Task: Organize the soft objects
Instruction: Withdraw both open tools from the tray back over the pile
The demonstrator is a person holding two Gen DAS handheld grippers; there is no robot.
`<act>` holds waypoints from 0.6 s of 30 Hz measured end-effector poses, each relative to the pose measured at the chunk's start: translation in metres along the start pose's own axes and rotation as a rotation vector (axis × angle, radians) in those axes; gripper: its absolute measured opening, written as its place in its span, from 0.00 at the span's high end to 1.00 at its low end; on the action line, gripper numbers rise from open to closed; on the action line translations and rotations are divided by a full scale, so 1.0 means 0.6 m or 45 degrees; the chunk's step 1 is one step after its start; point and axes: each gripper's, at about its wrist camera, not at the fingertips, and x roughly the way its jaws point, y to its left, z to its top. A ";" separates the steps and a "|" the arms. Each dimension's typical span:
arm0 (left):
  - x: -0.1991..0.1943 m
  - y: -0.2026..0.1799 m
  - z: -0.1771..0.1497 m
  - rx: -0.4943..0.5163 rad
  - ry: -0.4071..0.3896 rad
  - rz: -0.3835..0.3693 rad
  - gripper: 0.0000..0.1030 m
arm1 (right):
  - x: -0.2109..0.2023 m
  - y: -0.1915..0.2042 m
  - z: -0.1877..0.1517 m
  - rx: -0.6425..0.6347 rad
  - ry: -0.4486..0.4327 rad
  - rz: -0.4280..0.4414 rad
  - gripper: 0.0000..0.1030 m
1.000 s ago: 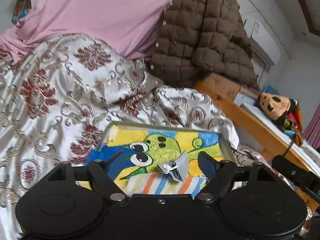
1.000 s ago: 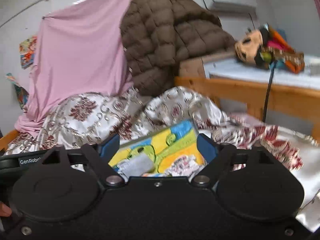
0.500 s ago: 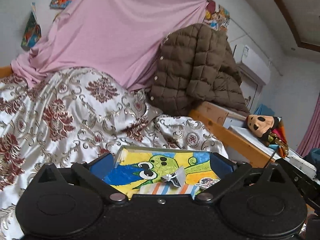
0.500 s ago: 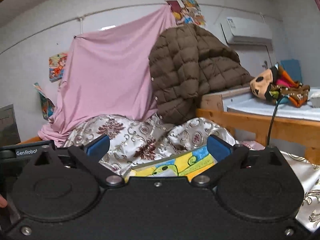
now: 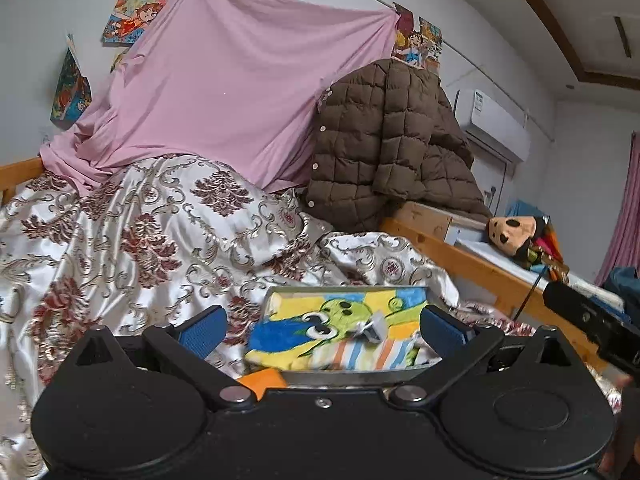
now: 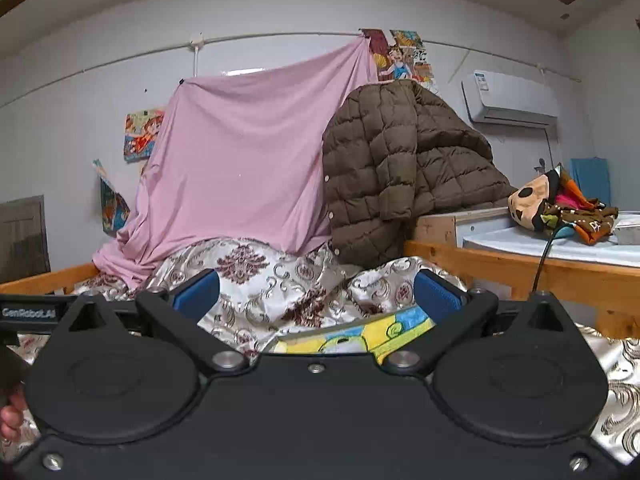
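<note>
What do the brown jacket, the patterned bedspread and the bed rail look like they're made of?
Brown jacket: quilted puffer, apparently matte synthetic shell; stitched squares bulge with padding. Patterned bedspread: looks like satin or silky brocade; its folds shine and carry a red and gold damask pattern. Bed rail: light wood, probably pine with a clear finish; grain shows.

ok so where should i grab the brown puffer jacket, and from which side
Take the brown puffer jacket by its hanging sleeve cuff, coming straight in from the front. The cuff dangles free of the body, a thin loose edge that open jaws can probably close on.
</note>
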 end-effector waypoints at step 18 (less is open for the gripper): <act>-0.055 0.104 -0.080 0.009 0.192 0.122 0.01 | 0.006 0.101 -0.042 -0.352 0.290 0.163 0.01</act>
